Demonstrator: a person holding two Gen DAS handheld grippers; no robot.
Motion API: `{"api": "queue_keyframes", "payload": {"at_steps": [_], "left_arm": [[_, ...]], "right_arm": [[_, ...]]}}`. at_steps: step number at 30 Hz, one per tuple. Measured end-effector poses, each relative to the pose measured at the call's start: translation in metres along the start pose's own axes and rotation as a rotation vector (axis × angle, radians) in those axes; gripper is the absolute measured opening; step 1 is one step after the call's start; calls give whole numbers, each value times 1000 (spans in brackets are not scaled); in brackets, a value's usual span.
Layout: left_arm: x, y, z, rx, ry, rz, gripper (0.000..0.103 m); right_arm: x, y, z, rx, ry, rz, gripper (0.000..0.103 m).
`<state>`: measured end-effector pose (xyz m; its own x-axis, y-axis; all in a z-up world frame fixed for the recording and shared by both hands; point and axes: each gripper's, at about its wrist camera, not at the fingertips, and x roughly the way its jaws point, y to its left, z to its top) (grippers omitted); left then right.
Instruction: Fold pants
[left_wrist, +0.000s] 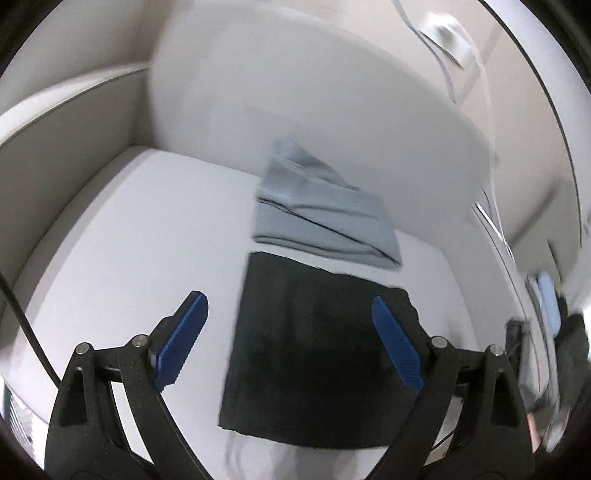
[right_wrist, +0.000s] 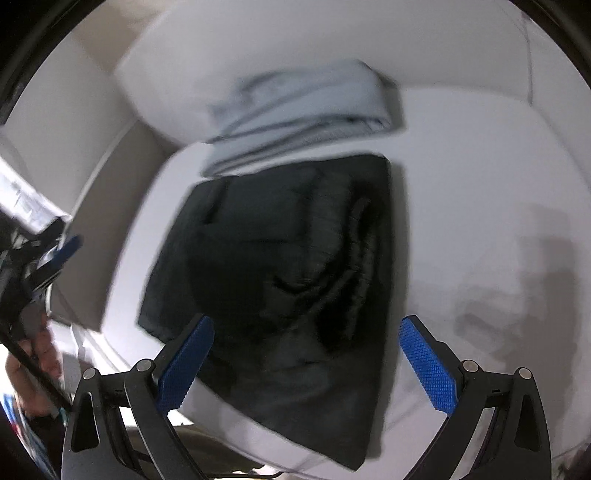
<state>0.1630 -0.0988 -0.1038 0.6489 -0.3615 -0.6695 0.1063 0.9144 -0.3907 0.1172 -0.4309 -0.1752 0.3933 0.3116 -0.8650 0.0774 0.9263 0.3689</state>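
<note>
Black pants (left_wrist: 314, 350) lie folded into a flat rectangle on a white sofa seat (left_wrist: 129, 236); the right wrist view shows them (right_wrist: 280, 266) from above with creases and a waistband edge. My left gripper (left_wrist: 290, 306) hovers above them, open, with nothing between its blue pads (left_wrist: 184, 336). My right gripper (right_wrist: 306, 328) is also open over the pants' near edge, its blue pads (right_wrist: 428, 365) apart and holding nothing. The left gripper (right_wrist: 55, 258) shows at the left edge of the right wrist view, held by a hand (right_wrist: 33, 365).
Folded light grey pants (left_wrist: 325, 218) lie just behind the black ones, against the white back cushion (left_wrist: 295, 92); they also show in the right wrist view (right_wrist: 303, 114). The sofa's beige armrest (left_wrist: 55, 155) rises at left. The seat cushion (right_wrist: 480, 221) stretches right.
</note>
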Motion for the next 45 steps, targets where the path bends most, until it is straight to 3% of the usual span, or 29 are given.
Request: {"api": "queue_keyframes", "payload": {"at_steps": [2,4,5,7,9,11,15,18,26,29,31,33,35,38,41,44,45], "left_arm": [[4,6,2,-24,14,-6,89],[8,2,2,-3,32,-6,89],[10,-1,1,16,36,-2,89],[11,-10,-2,64,38,6,89],[11,-17,-4,95,35,5,89],[13,-21,-7,102,33,4,89],[13,-20,-8,96,40,11,89],[17,-14,-6,69,45,18,89],[18,-5,-5,41,55,19,89],[14,-3,-3,31,44,20,89],[11,-2,-2,30,38,17,89],[10,-3,-1,30,38,13,89],[9,-3,-1,31,37,14,89],[9,-3,-1,29,37,13,89],[9,-3,-1,31,36,17,89],[9,-3,-1,34,43,19,89],[10,-4,-1,37,49,20,89]], "right_arm": [[13,-8,1,36,21,-5,95],[30,-14,3,57,58,41,60],[35,-16,5,57,65,63,54],[34,-17,7,45,35,113,27],[25,-16,9,26,-1,166,25],[18,-11,8,-48,-43,145,25],[29,-17,-4,-75,20,60,25],[28,-12,-12,-161,35,-7,25],[40,-4,-23,-243,68,-112,28],[12,-8,-14,-173,56,-33,31],[-15,-9,-10,-141,-8,40,59],[-33,-7,-9,-117,-66,120,71],[-34,0,-5,-65,-88,228,71],[-6,2,2,76,-15,343,71],[32,-3,5,191,83,330,71],[49,-5,4,204,117,263,70],[52,-5,4,198,110,265,61]]}}
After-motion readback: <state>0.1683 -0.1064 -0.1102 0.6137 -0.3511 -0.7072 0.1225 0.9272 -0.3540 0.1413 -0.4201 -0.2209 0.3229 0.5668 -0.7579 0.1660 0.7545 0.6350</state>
